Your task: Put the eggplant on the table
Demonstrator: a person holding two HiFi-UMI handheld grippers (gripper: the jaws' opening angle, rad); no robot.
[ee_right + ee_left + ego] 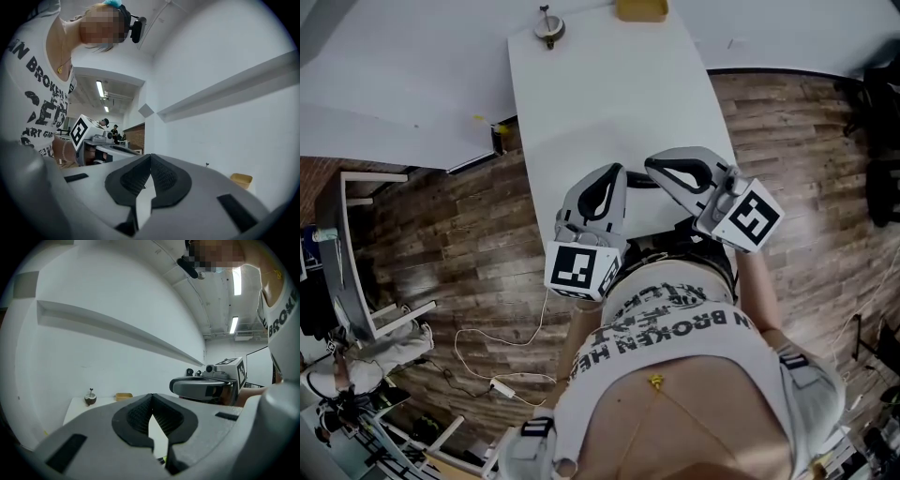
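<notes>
No eggplant shows plainly in any view. At the far end of the white table [609, 103] stand a small round brown object with a stem [548, 28] [90, 398] and a yellow tray [641, 9] [123, 396] [241, 180]. Both grippers hang close to the person's body, above the table's near end. My left gripper [612, 171] [151, 397] has its jaw tips touching and nothing between them. My right gripper [652, 167] [150, 157] is shut and empty too, its tip just right of the left one. Each gripper's marker cube shows in the other's view.
A second white surface [403, 84] adjoins the table on the left. The wood-plank floor [469, 244] surrounds it, with a white cable and power strip [502, 386] at the lower left. A metal rack [347, 253] stands at the left edge. White walls fill both gripper views.
</notes>
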